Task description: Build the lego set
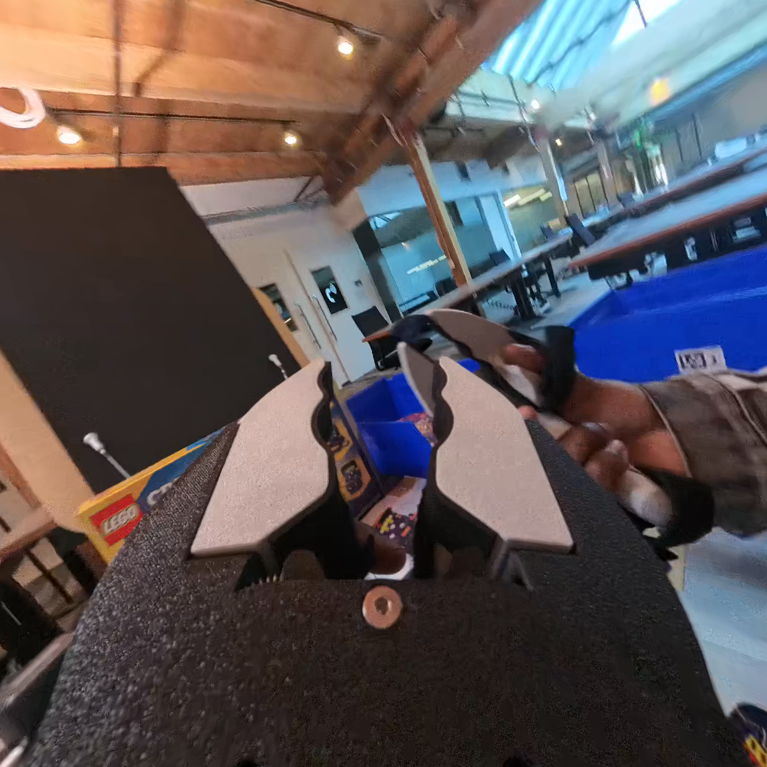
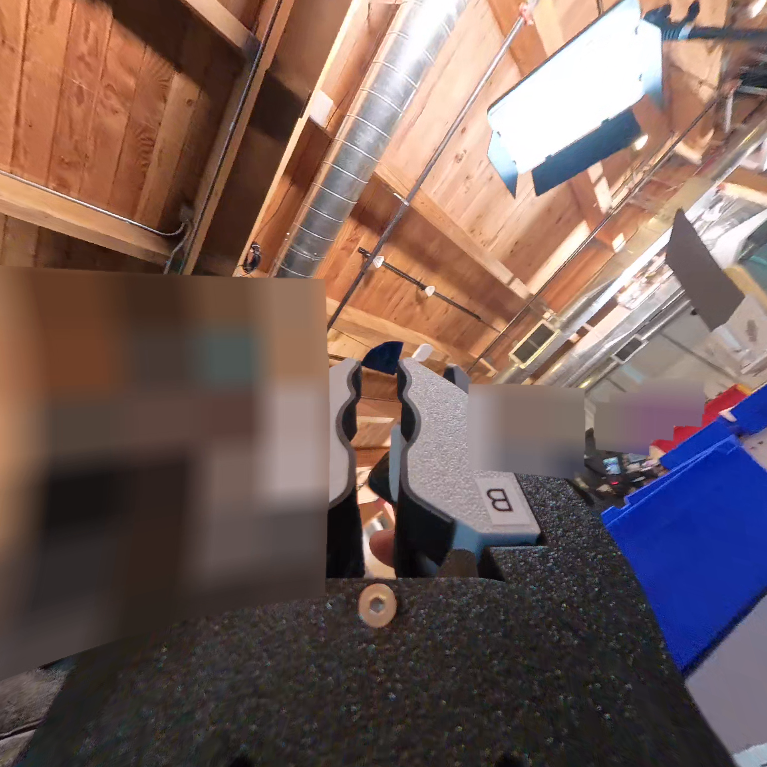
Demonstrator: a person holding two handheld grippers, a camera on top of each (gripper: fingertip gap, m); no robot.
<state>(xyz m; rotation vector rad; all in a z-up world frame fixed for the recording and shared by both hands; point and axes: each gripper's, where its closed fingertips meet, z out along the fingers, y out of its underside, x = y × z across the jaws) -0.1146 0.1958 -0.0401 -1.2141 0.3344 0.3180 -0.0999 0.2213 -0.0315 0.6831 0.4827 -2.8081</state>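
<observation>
Two hand-held grippers are raised in a large room with a wooden plank ceiling.

The left gripper (image 1: 384,369) points out across the room with its two grey fingers parted, and nothing sits between their wavy black pads. Through the gap, beyond the tips, an open blue bin (image 1: 390,419) shows with colourful contents inside. Below and to the left of the jaws lies a yellow and blue toy box (image 1: 124,512), partly hidden by the gripper body.

Just past the left gripper's right fingertip, the right gripper (image 1: 409,334) reaches in from the right, held by a person's hand (image 1: 597,415) in a patterned sleeve. Its tips are pinched on a small dark navy piece (image 1: 409,330), so the piece rides just above and beyond the left gripper's right fingertip.

In the right wrist view, the right gripper (image 2: 378,367) points up at the ceiling. The same dark navy piece (image 2: 384,357) sits wedged at the very tips, with both pads against its sides. Lower down, the space between the fingers is clear. A silver duct (image 2: 357,157) runs overhead above the jaws, a bright panel lamp (image 2: 581,99) hangs upper right, and blue bins (image 2: 685,535) stand to the right.
</observation>
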